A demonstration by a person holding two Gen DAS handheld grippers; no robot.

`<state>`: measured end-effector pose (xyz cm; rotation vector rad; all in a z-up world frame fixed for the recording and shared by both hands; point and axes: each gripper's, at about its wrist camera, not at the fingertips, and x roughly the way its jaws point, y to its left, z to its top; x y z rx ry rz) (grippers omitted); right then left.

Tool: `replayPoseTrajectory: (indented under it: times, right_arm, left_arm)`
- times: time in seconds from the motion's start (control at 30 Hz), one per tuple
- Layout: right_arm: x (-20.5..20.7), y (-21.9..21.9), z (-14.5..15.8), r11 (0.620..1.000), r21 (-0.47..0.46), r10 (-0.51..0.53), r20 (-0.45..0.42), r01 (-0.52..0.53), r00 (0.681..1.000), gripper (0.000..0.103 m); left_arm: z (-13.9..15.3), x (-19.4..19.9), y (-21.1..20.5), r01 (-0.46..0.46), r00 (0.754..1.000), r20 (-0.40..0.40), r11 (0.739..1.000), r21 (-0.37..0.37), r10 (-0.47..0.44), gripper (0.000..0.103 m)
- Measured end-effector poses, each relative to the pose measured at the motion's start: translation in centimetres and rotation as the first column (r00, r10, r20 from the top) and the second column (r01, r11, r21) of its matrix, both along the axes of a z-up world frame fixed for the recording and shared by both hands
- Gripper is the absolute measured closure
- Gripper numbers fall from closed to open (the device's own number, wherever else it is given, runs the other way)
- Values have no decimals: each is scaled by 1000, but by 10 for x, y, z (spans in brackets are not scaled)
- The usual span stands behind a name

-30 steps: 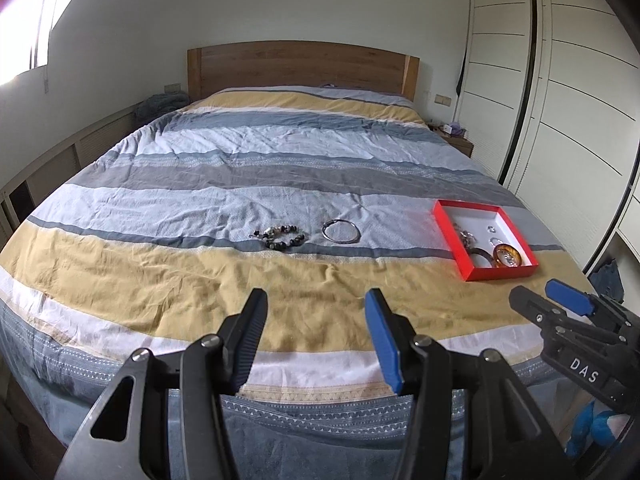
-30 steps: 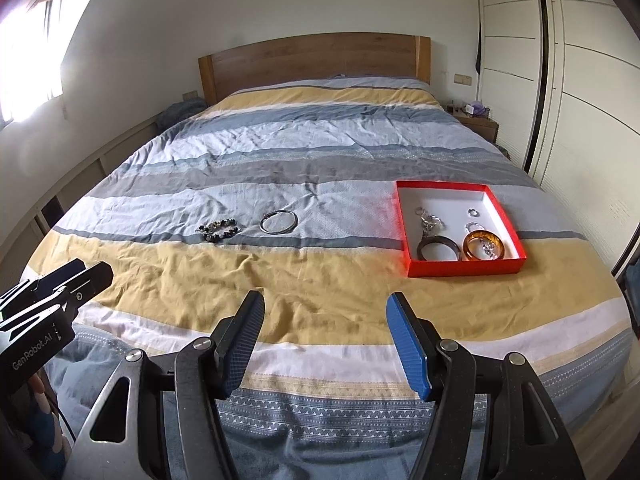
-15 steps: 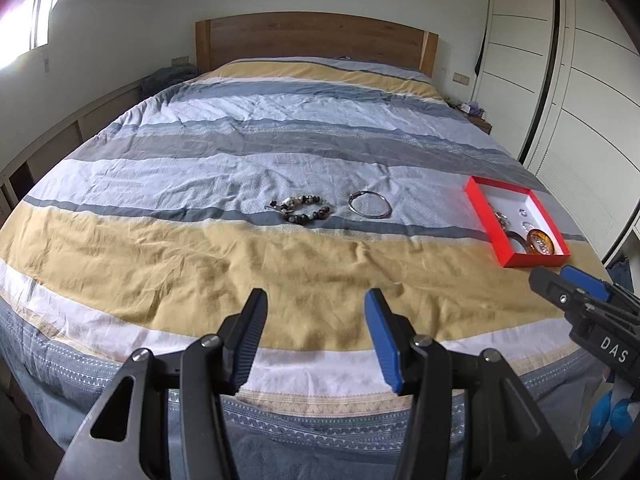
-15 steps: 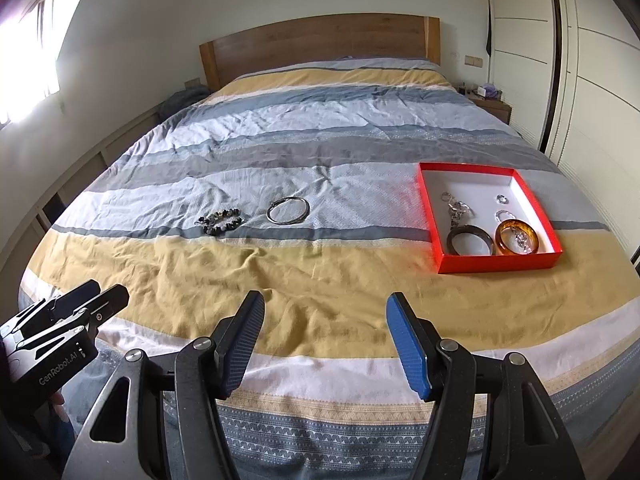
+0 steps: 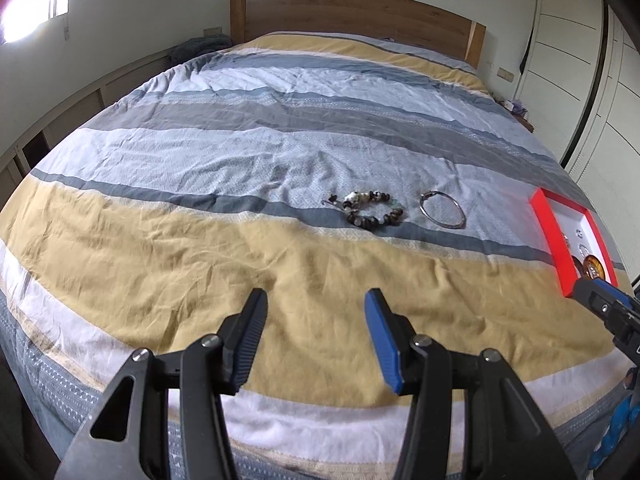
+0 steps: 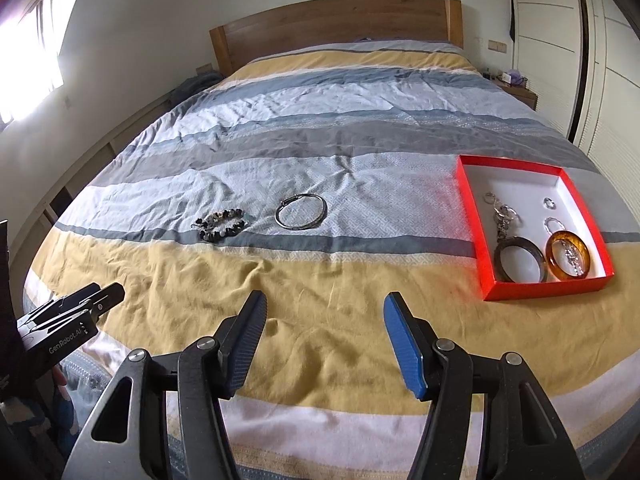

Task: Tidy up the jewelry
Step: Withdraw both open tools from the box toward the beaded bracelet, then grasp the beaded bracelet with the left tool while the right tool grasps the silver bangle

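Note:
A beaded bracelet [image 5: 370, 222] [image 6: 224, 233] and a thin silver bangle [image 5: 444, 225] [image 6: 298, 227] lie side by side on the striped bed cover. To their right sits a red box [image 6: 476, 232] [image 5: 554, 236] holding a dark bangle [image 6: 498, 258], an amber bangle [image 6: 551, 258], rings and small chains. My left gripper [image 5: 316, 294] hangs open over the yellow stripe, short of the bracelet. My right gripper [image 6: 327, 296] is over the same stripe, left of the box; its jaws are closing a little with nothing between them. Each gripper shows at the edge of the other's view.
The bed fills both views, with a wooden headboard [image 6: 336, 24] at the far end. White wardrobe doors [image 6: 600, 80] and a nightstand [image 6: 516, 92] stand on the right. A low wall ledge runs along the left under a bright window.
Both grippers have moved forward and down over the foot of the bed, so the bracelet, bangle and box look nearer. The jewelry has not moved.

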<state>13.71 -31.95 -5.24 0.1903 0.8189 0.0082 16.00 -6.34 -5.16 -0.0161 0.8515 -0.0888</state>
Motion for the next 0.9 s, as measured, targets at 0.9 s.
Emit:
replayPoseTrajectory:
  times: [0.9]
  right_arm:
    - [138, 8, -26, 995, -15, 94, 13, -94, 996, 45]
  left_arm:
    - [-21, 117, -27, -42, 999, 8, 999, -16, 42, 55]
